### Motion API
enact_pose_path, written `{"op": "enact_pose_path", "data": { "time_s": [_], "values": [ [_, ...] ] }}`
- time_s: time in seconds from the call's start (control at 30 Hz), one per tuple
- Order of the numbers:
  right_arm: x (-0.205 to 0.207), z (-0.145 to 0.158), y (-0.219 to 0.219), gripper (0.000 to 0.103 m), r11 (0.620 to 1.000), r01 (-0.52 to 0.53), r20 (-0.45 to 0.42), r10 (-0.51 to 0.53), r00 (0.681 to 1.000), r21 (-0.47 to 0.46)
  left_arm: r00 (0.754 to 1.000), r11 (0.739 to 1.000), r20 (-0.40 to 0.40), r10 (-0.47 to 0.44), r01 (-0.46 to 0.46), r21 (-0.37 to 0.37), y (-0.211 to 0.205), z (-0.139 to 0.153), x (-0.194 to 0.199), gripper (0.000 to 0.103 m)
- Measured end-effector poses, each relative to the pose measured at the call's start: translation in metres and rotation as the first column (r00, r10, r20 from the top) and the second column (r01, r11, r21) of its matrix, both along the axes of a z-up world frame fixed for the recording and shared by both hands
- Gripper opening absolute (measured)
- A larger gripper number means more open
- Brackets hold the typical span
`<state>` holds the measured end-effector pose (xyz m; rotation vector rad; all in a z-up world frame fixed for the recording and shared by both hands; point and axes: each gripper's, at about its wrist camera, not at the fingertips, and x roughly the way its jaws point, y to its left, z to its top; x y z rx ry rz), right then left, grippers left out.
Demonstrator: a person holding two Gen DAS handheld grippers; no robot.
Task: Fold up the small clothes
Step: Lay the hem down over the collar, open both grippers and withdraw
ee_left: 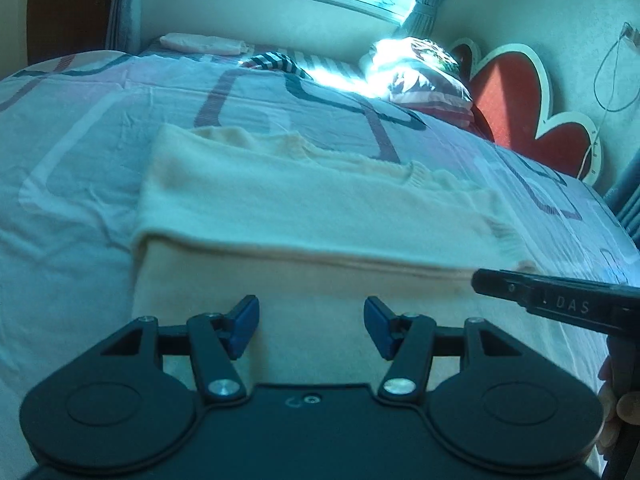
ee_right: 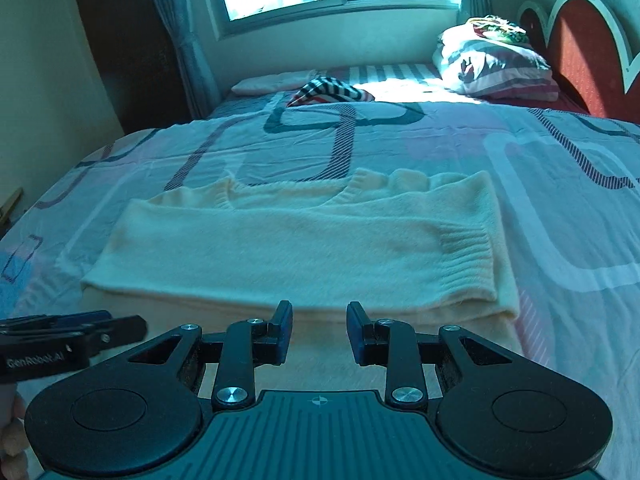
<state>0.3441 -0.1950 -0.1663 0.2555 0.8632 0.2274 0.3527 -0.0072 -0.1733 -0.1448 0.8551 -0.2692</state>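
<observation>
While both grippers sat empty with their jaws spread wide, the bed [ee_right: 400,136] was the big soft problem under everything: that patterned cover gave no firm backing, so I figured any pinch could've scooped the sheet up along with the garment.

Next down in size, the cream sweater [ee_right: 304,240] lay right ahead of both sets of jaws, already folded over with the sleeves tucked across, its near edge just past the fingertips. The layers were stacked thick there, so my guess was a grab would've caught only the top ply and peeled the fold open instead of carrying the whole bundle over.

Ribbed cuff [ee_right: 468,252] sat ahead and to the right of the right gripper [ee_right: 319,330], and it looked like the bit most likely to flop out of line.

The left gripper [ee_left: 311,326] hovered over the near part of the sweater, close beside the right one, so uneven lifting between the two probably would've skewed the crease.
</observation>
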Motion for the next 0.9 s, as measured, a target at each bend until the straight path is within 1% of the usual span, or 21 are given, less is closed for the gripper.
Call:
{"op": "enact_pose_path", "data": {
  "time_s": [0.07, 0.17, 0.27, 0.37, 0.47, 0.57, 0.7, 0.8, 0.9],
  "values": [
    [-0.010, -0.003, 0.007, 0.030, 0.999, -0.033, -0.010, 0.033, 0.999, -0.009, 1.000, 1.000, 0.001, -0.017, 0.017, 0.023, -0.006, -0.005, -0.009, 0.057],
    [-0.023, -0.013, 0.010, 0.030, 0.996, -0.066, -0.031, 0.064, 0.997, -0.059, 1.000, 0.999, 0.006, -0.013, 0.012, 0.051, -0.007, -0.008, -0.016, 0.057],
    [-0.037, -0.024, -0.007, 0.030, 0.993, -0.037, -0.042, 0.032, 0.999, -0.110, 1.000, 0.997, 0.009, 0.000, -0.001, 0.075, -0.001, -0.008, -0.027, 0.057],
    [-0.047, -0.025, -0.030, 0.030, 0.995, 0.003, -0.060, -0.009, 0.998, -0.095, 0.999, 0.995, 0.005, 0.034, -0.035, 0.089, 0.006, -0.006, -0.037, 0.057],
    [-0.055, -0.020, -0.038, 0.030, 0.998, -0.001, -0.062, -0.003, 0.998, -0.070, 0.997, 0.993, -0.003, 0.077, -0.076, 0.092, 0.006, 0.000, -0.045, 0.057],
    [-0.063, -0.009, -0.035, 0.030, 0.999, -0.040, -0.041, 0.039, 0.998, -0.018, 0.996, 0.994, -0.005, 0.091, -0.091, 0.054, -0.002, 0.008, -0.058, 0.058],
    [-0.076, 0.001, -0.017, 0.030, 0.992, -0.122, -0.024, 0.123, 0.992, 0.036, 0.997, 0.996, -0.022, 0.081, -0.080, 0.035, -0.019, 0.010, -0.077, 0.059],
    [-0.087, 0.001, -0.002, 0.030, 0.983, -0.177, -0.031, 0.179, 0.983, 0.046, 0.997, 0.997, -0.040, 0.068, -0.067, 0.044, -0.025, 0.007, -0.089, 0.060],
    [-0.098, -0.005, 0.004, 0.030, 0.980, -0.190, -0.054, 0.193, 0.980, 0.054, 0.996, 0.996, -0.059, 0.064, -0.060, 0.072, -0.021, 0.001, -0.101, 0.060]
  ]
}}
